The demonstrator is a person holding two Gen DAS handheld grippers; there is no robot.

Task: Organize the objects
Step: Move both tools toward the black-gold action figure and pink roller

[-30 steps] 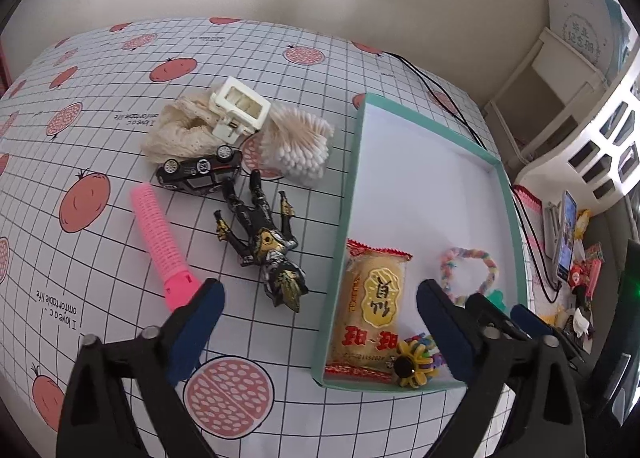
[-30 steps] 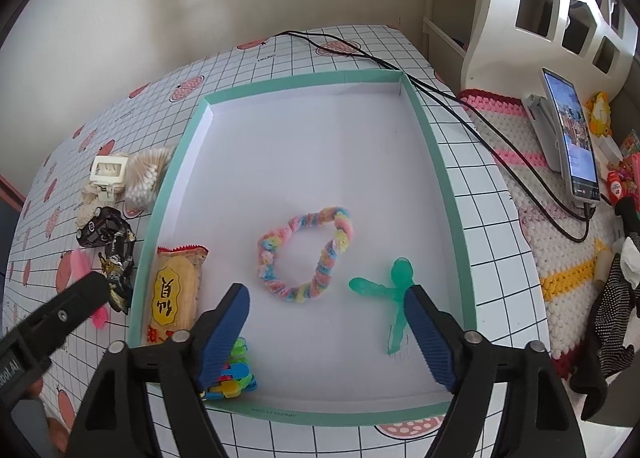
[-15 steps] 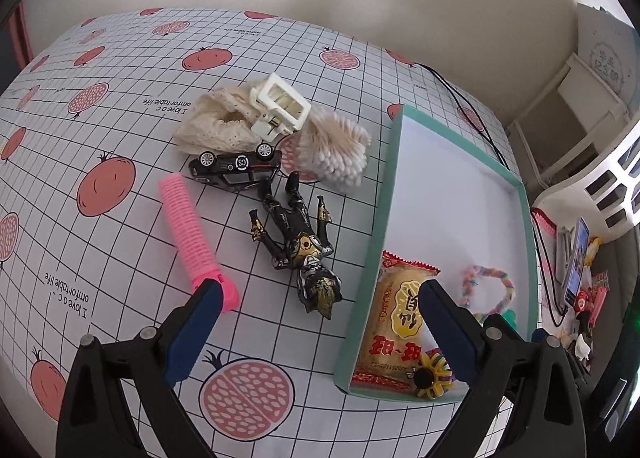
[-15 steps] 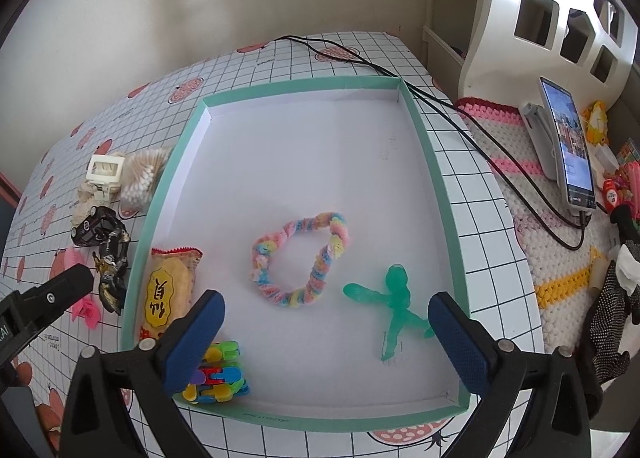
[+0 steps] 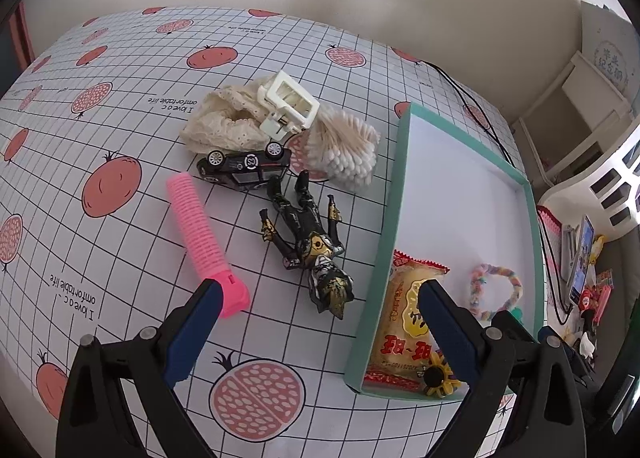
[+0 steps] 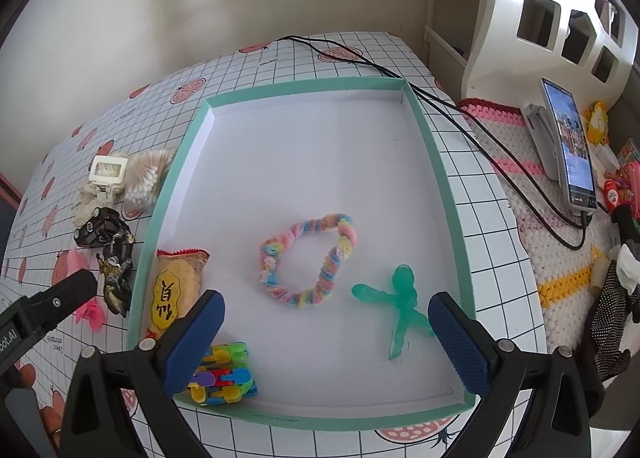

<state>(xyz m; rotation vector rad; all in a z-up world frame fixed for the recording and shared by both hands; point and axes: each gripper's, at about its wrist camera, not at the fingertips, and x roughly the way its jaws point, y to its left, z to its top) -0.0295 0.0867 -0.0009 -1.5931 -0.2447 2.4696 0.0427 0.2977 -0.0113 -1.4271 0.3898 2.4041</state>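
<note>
While 4 toys [image 6: 308,260] in tray [image 6: 448,194]

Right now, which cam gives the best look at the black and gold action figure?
Left wrist view. The black and gold action figure lies in full sight on the checked tablecloth, limbs and head clear, between the pink ribbed roller and the teal-rimmed tray. The right wrist view shows it small at the left edge, warped and tangled with the black toy car.

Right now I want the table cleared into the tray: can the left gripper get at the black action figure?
Probably yes. The left gripper is open above the black action figure, which lies flat with bare tablecloth around its head end.
</note>
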